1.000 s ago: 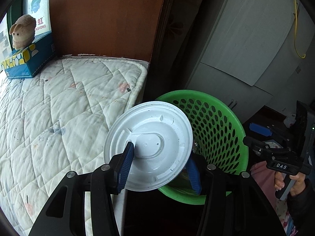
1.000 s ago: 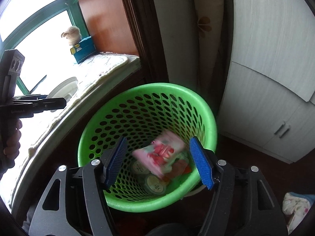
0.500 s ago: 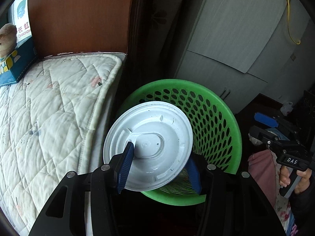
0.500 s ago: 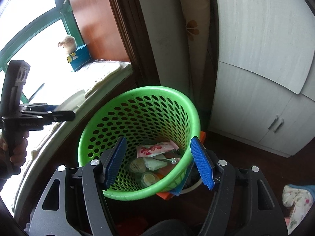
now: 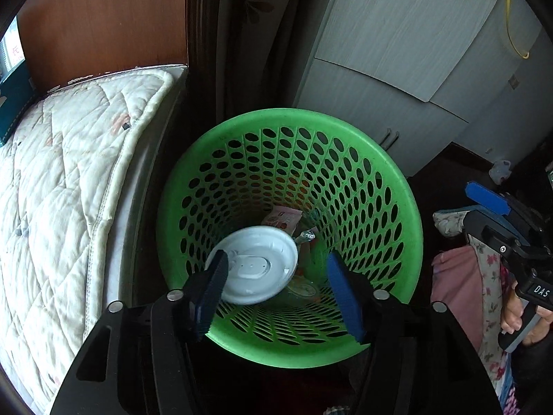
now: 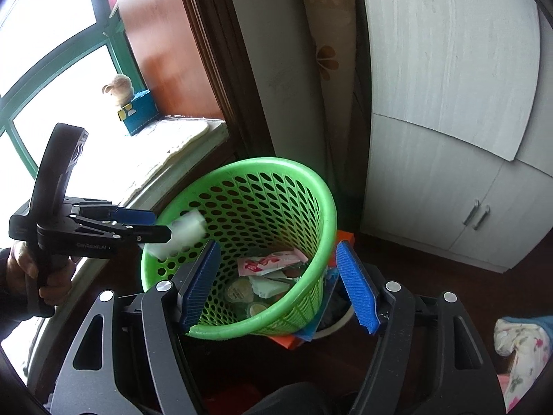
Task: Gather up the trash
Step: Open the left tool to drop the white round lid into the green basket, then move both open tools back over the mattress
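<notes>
we hold the left tool (image 5: 276, 287) over the green basket (image 5: 413, 228) with its jaws spread and nothing pressed between the blue pads (image 5: 342, 294); they have just been opening, and the white plastic lid (image 5: 259, 266) is now free of them, inside the mouth of the basket and, we judge, on its way down to the trash at the bottom. in the right wrist view the same lid (image 6: 183, 231) shows as a pale blur just off the tip of the left tool, at the near-left rim of the basket (image 6: 331, 207). the right tool (image 6: 280, 287) hangs open and empty above the near side of the basket, with a pink wrapper (image 6: 269, 263) and small round cups (image 6: 238, 288) lying below. the lid looks light, thin and fairly stiff, a smooth disc that could slip or flex if squeezed across its face, so we would take such a piece by its rim, edge-on between the pads. the wrappers look soft and crinkly, best pinched at a free corner. the quilted mattress (image 5: 62, 186) lies to the left of the basket, the pale cabinet (image 5: 397, 69) on its far side.
</notes>
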The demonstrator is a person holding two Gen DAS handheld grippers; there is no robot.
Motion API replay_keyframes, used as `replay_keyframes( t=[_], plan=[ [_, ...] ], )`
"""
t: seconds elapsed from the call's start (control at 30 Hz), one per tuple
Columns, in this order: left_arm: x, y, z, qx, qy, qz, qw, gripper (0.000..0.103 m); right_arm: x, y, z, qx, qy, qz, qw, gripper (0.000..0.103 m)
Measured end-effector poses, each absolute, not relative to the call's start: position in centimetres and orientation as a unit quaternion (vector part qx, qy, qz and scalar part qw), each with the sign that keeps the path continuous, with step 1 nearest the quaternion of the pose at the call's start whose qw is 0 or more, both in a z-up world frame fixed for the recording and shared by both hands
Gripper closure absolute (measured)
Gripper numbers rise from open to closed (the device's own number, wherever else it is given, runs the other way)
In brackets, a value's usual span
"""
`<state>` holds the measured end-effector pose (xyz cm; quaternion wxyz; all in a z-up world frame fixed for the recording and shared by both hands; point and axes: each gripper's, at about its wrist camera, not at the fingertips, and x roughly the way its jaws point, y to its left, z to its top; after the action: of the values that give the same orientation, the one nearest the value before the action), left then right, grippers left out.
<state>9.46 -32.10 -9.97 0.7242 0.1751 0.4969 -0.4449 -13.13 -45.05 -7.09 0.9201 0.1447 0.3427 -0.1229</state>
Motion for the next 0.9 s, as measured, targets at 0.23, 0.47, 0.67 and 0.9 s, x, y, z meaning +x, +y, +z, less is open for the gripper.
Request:
replay_keyframes(
  t=[0.23, 0.47, 0.67, 0.9],
  plan=[
    [9.6, -31.0, -9.1, 0.169, 0.489, -0.443, 0.733, 0.043, -13.3, -44.8, -6.9, 0.144, 0.342, -0.12, 0.921, 0.033],
    [10.3, -28.4, -7.4, 0.16, 0.477, -0.427, 0.751, 0.043, -12.9, -43.8, -6.8, 0.137, 0.345, -0.109, 0.922, 0.033],
    [10.8, -26.3, -6.8, 0.15, 0.473, -0.416, 0.762, 0.043, -12.5, -43.2, -6.5, 0.131, 0.347, -0.108, 0.922, 0.033],
    [11.0, -24.4, -5.8, 0.142, 0.461, -0.405, 0.777, 0.043, -12.0, -42.3, -5.9, 0.126, 0.347, -0.101, 0.924, 0.033]
  ],
)
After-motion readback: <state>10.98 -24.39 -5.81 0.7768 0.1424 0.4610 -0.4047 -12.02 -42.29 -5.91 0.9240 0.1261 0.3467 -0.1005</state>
